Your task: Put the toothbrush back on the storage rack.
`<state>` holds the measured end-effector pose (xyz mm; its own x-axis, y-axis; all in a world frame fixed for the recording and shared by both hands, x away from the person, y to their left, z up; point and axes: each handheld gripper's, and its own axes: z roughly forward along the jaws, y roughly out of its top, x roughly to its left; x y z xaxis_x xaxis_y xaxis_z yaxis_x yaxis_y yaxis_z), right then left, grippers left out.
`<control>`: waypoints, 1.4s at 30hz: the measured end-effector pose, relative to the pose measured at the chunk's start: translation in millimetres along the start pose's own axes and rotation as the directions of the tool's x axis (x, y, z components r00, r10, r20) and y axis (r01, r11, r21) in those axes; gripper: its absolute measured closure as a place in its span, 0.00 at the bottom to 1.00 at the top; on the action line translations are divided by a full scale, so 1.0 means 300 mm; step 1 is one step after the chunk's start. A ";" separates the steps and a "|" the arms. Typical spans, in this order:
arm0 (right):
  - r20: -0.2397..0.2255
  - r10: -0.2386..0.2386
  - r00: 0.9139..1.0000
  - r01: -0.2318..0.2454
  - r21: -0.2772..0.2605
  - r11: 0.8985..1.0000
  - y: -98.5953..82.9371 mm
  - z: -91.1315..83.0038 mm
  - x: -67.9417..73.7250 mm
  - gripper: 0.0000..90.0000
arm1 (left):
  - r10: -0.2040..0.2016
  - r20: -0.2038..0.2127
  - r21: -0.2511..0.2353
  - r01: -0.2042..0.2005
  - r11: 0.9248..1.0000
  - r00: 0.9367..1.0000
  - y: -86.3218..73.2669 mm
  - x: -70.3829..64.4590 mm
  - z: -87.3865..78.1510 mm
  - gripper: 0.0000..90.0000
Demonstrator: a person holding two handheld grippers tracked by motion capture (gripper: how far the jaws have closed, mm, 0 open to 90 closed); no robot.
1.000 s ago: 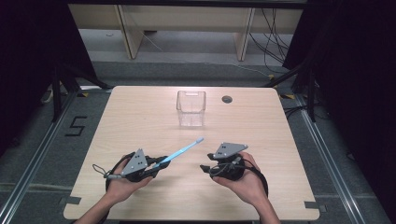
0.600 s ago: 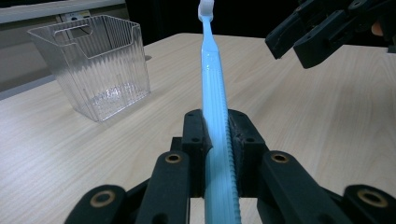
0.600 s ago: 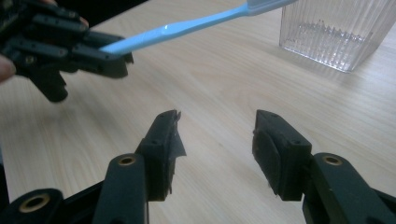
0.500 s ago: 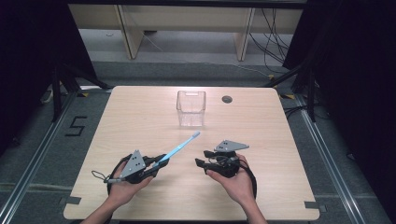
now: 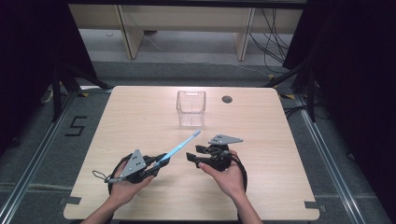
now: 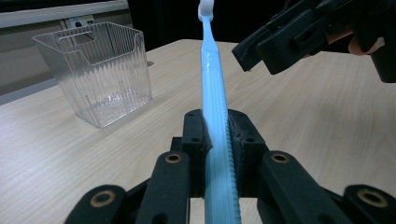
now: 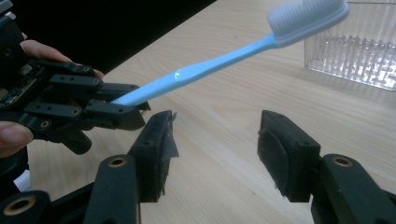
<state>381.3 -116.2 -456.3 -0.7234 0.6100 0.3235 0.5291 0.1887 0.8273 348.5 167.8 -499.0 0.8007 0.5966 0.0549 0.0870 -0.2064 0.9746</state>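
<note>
Here the light blue plastic toothbrush (image 6: 214, 93) is a slim, smooth stick with a ribbed edge along one side and a pale bristled head (image 7: 307, 15), and it is clamped by its handle between the two black pads of the left gripper (image 5: 156, 164). It slants up off the table (image 5: 140, 121), its head aimed toward the clear plastic box (image 5: 191, 108), a square, open-topped container with fluted walls that stands on the far side of the table from both hands. The table is pale wood-grain laminate with rounded corners; a small dark round grommet (image 5: 227, 99) sits just beside the box.

In the left gripper view the lower end of the toothbrush handle runs off the bottom edge, so its tip is cut off; the head is partly cropped at the top there too. Whether the box holds anything is hard to tell through the ribbing (only glints show at its floor).

The left hand (image 5: 125, 186) cradles its gripper palm up, nearer the person than the box. The right gripper (image 5: 192, 156) is held in the right hand (image 5: 226, 173) just beside the toothbrush shaft, turned toward the left gripper; its padded jaws stand wide apart with nothing between them, the toothbrush passing above and beyond them.
</note>
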 end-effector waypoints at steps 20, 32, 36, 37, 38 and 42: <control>-0.030 0.020 0.999 -0.021 -0.024 0.999 0.042 0.056 0.007 0.48 | 0.002 0.001 -0.002 -0.002 1.000 1.000 -0.004 -0.006 0.009 0.86; -0.028 0.059 0.998 -0.061 -0.077 0.995 0.058 0.069 -0.001 0.49 | -0.004 0.008 -0.016 0.004 1.000 1.000 -0.007 -0.010 0.018 0.86; -0.041 0.104 0.994 -0.108 -0.094 0.990 0.060 0.070 -0.004 0.52 | 0.001 0.001 0.008 -0.001 1.000 1.000 -0.008 -0.014 0.017 0.86; -0.041 0.106 0.994 -0.109 -0.100 0.989 0.060 0.072 -0.008 0.54 | -0.001 0.006 -0.004 0.001 1.000 1.000 -0.012 -0.015 0.023 0.86; -0.033 0.114 0.993 -0.117 -0.102 0.988 0.060 0.071 -0.008 0.56 | 0.001 0.001 0.012 -0.001 1.000 1.000 -0.012 -0.017 0.021 0.86; -0.056 0.148 0.987 -0.153 -0.121 0.981 0.057 0.071 -0.015 0.72 | 0.003 0.017 0.024 -0.004 1.000 1.000 -0.022 -0.027 0.034 0.86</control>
<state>403.1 -99.5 -453.5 -0.6610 0.5872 0.4672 0.5760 -0.0020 0.8175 347.3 156.4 -508.1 0.8108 0.5828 0.0543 0.0986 -0.2274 0.9688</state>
